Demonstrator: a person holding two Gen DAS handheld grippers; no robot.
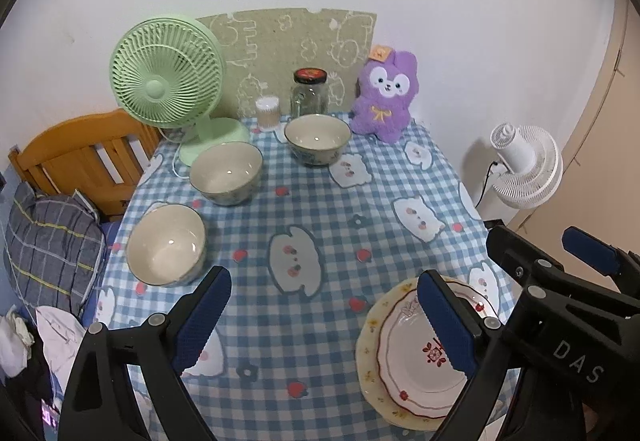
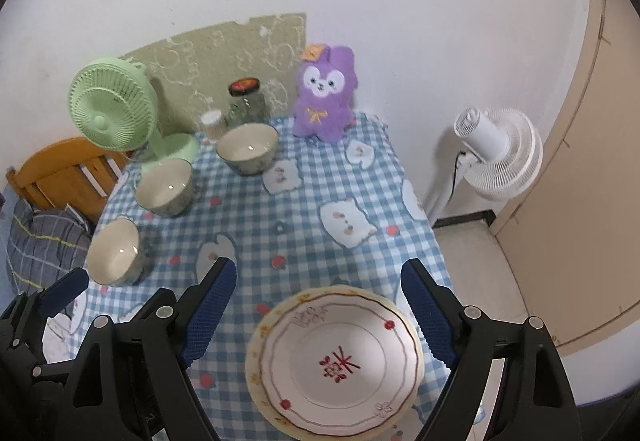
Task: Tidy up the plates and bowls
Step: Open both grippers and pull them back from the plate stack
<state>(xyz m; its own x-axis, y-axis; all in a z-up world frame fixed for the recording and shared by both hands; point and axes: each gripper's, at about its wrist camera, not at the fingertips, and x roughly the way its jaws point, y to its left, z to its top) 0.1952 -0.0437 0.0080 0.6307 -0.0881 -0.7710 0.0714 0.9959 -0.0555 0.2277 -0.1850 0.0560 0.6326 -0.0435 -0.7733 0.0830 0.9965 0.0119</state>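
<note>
Both grippers, left gripper (image 1: pixel 324 325) and right gripper (image 2: pixel 320 315), gaping empty; stacked plates (image 2: pixel 336 361) sitting partly hidden behind left finger (image 1: pixel 448 325).

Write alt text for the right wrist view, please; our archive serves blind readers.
An open right gripper hangs above a stack of plates near the front edge of a blue checked table. Three bowls sit in a line along the left. A green fan, a jar and a purple toy stand at the wall.

Blue-white checked tablecloth (image 1: pixel 320 209), 3 cream bowls (image 1: pixel 226 173), red-trimmed white plate (image 2: pixel 336 357).
</note>
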